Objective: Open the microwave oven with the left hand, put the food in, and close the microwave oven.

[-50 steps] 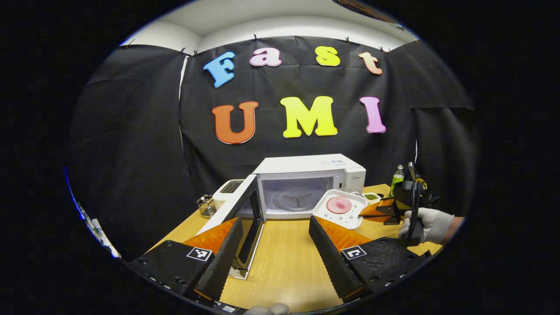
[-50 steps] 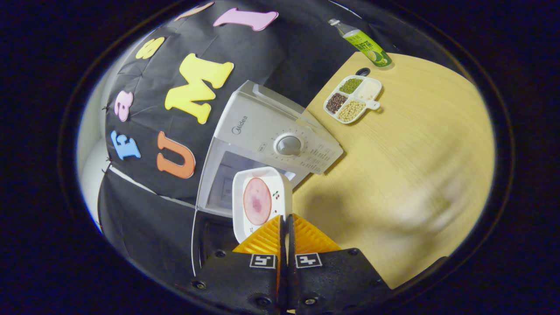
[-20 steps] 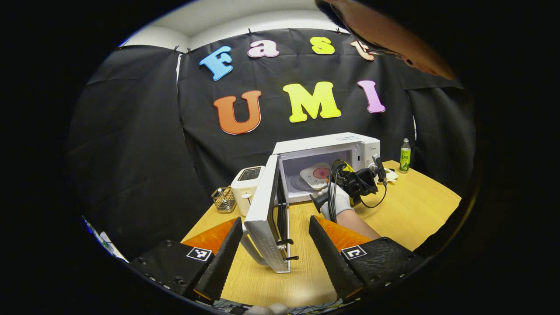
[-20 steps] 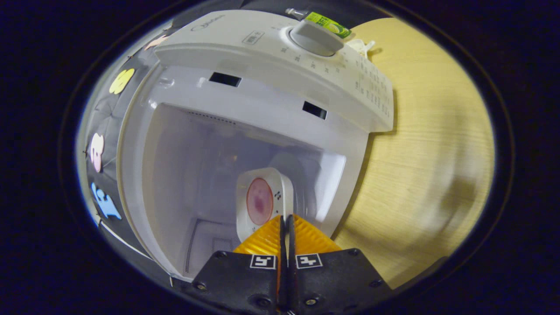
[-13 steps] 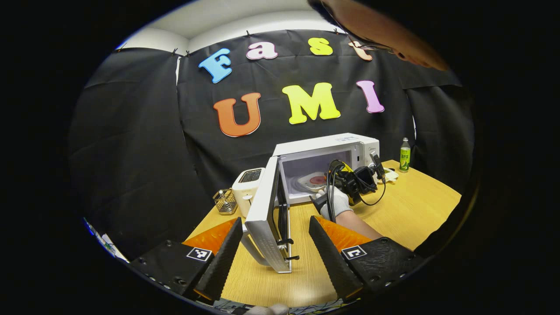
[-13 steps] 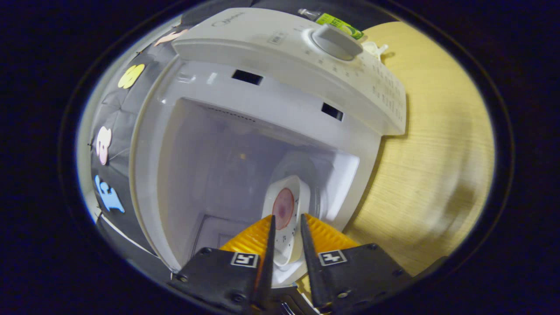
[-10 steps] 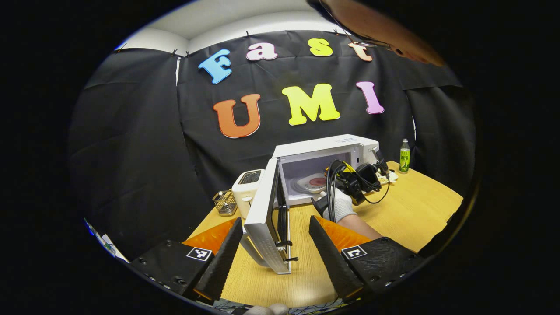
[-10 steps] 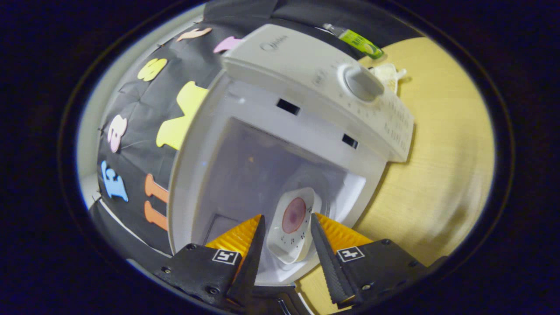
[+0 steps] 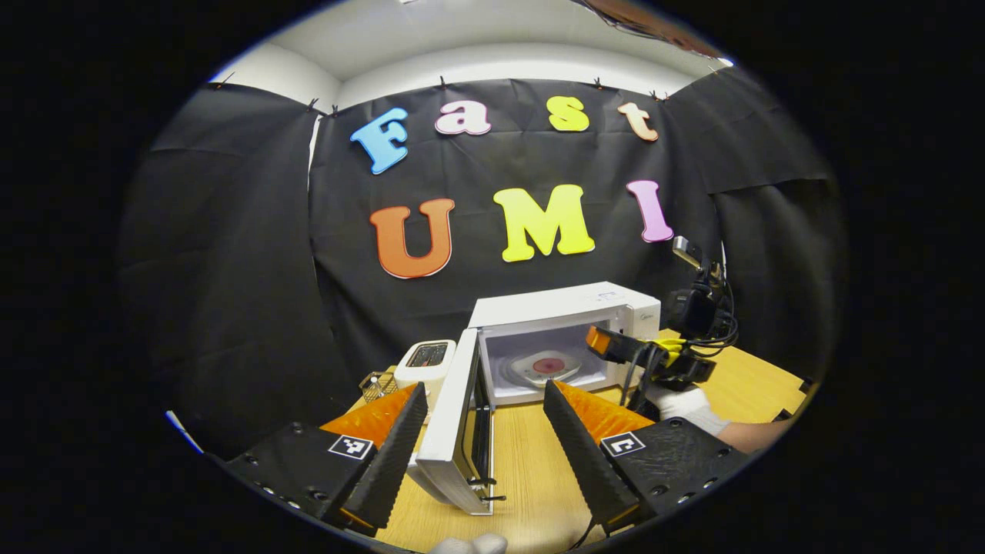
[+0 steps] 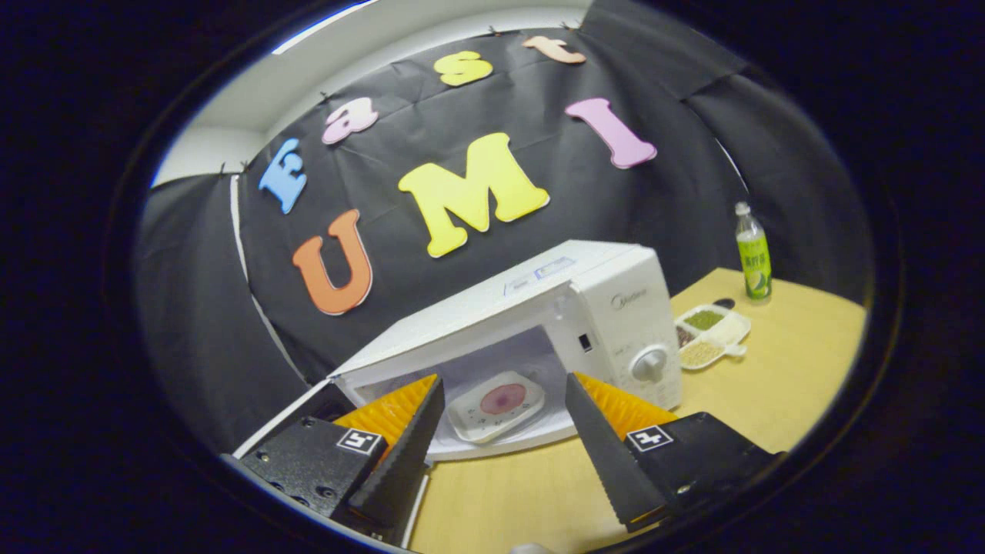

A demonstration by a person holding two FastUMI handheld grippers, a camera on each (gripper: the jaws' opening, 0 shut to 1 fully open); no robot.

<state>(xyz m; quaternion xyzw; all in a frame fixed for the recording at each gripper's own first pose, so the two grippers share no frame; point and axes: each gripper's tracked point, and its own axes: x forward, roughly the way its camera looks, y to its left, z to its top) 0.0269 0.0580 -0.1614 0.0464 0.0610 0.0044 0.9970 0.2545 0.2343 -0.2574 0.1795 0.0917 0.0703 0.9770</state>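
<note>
The microwave oven [image 10: 616,308] front bears a brand mark, seemingly "Midea".

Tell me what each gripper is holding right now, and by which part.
Nothing is held. The right gripper is open, its fingers apart in front of the microwave, with the food plate lying inside. The left gripper is open too, the door between its fingers, untouched.

1. I'm working in a staged recording booth: black cloth wall [image 9: 231,254] hangs clipped ahead of my claws.
2. Kitchen props ahead on a wooden table [image 10: 785,362]: microwave [image 10: 616,300], toaster [image 9: 425,363].
</note>
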